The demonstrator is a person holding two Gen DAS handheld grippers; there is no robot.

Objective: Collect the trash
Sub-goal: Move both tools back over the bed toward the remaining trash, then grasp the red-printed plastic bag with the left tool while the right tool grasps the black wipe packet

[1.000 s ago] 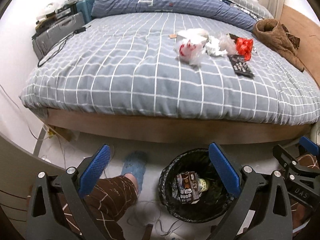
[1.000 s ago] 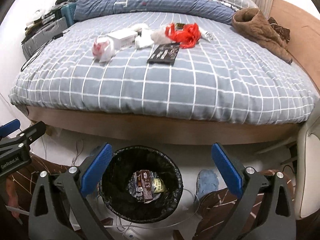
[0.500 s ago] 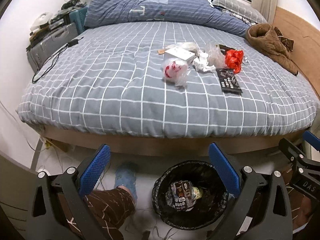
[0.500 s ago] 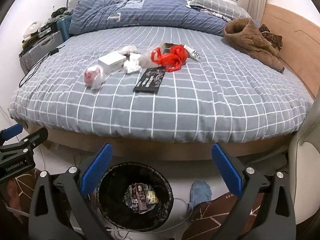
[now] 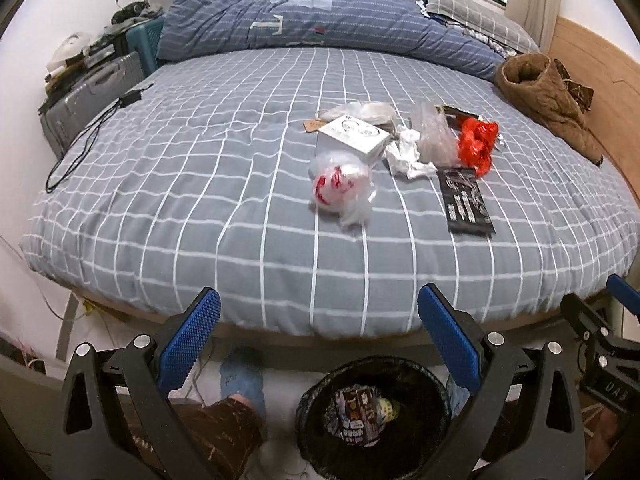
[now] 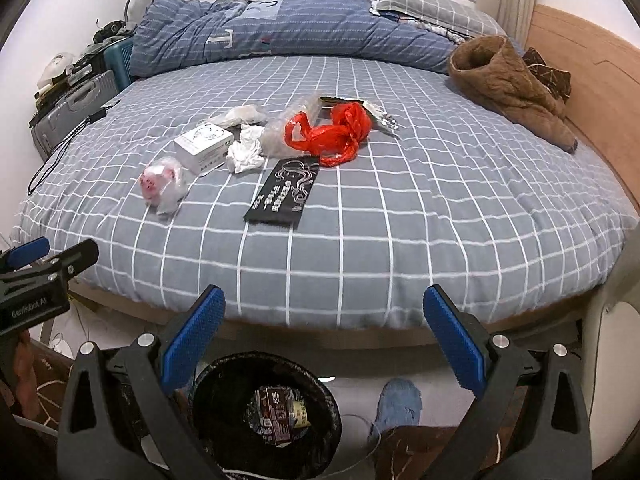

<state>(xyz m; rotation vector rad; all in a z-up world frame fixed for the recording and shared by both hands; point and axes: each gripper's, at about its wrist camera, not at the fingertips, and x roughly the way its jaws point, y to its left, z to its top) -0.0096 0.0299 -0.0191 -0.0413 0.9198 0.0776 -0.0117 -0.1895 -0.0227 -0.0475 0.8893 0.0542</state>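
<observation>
Trash lies mid-bed: a clear bag with red print [image 5: 340, 186] [image 6: 162, 184], a white box [image 5: 354, 136] [image 6: 204, 148], crumpled white tissue [image 5: 406, 156] [image 6: 246, 152], a clear plastic wrapper [image 5: 432, 134], a red plastic bag [image 5: 478, 144] [image 6: 334, 132] and a flat black packet [image 5: 466, 200] [image 6: 284, 192]. A black-lined bin [image 5: 372, 412] [image 6: 266, 408] with a wrapper and bottle inside stands on the floor below the bed edge. My left gripper [image 5: 318, 344] and right gripper [image 6: 322, 344] are both open and empty, held above the bin, short of the bed.
A blue duvet [image 5: 320, 16] and pillow [image 6: 432, 4] lie at the bed's head. A brown jacket [image 5: 544, 96] [image 6: 508, 84] lies at the right. A grey suitcase [image 5: 88, 96] and a black cable [image 5: 88, 136] are at the left. Feet in blue slippers [image 5: 242, 380] [image 6: 398, 404] flank the bin.
Both grippers have risen and tilted up: the bed and trash now sit lower and larger in view, and the bin has slid toward the bottom edge. Jaws stayed open.
</observation>
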